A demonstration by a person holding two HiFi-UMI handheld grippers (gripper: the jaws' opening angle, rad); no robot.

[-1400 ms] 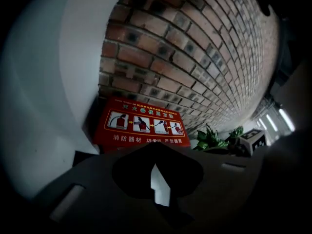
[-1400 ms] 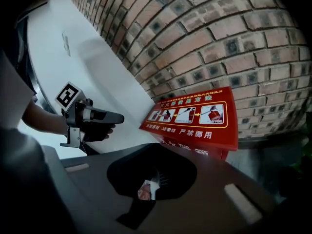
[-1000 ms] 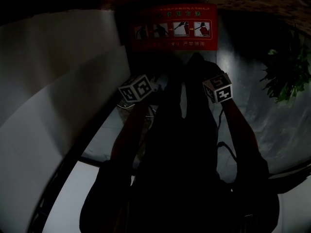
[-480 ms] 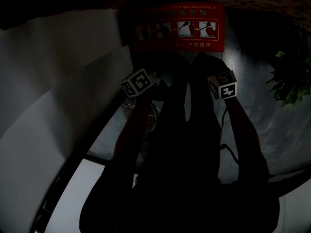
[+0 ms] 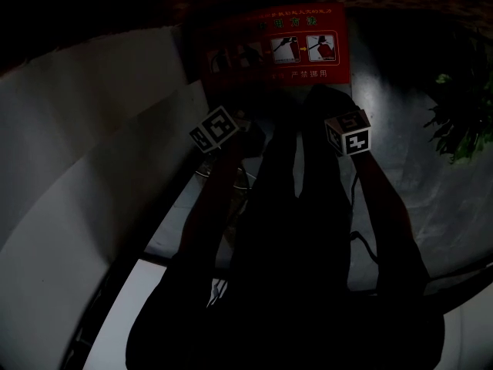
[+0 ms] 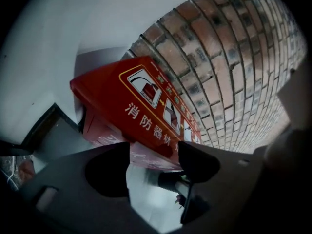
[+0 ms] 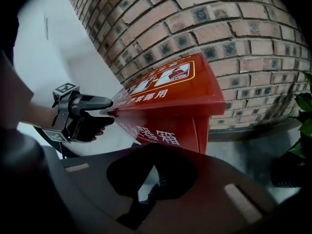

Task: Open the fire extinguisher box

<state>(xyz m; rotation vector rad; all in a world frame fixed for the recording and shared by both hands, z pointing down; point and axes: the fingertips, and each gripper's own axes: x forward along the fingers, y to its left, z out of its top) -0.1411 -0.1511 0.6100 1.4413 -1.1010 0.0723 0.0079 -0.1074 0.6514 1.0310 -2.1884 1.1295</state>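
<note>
The red fire extinguisher box (image 5: 269, 48) stands against a brick wall, with a picture strip and white characters on its sloping lid (image 7: 170, 87). Its lid looks down. My left gripper (image 6: 153, 162) is right at the box's front lower edge (image 6: 146, 152). Its jaws have just been opening and stand wide apart, with nothing pressed between them. In the right gripper view the left gripper (image 7: 85, 112) reaches the lid's left corner. My right gripper (image 7: 151, 174) hangs in front of the box's front face (image 7: 161, 130), jaws together and empty. Both marker cubes (image 5: 214, 129) (image 5: 348, 133) show in the dark head view.
A brick wall (image 7: 195, 18) rises behind the box. A white wall (image 5: 77, 145) runs along the left. A green potted plant (image 5: 462, 122) stands to the right of the box. The person's dark body fills the lower middle of the head view.
Both marker cubes now sit slightly closer to the red box. The left cube has rolled a little. The box itself has not moved.
</note>
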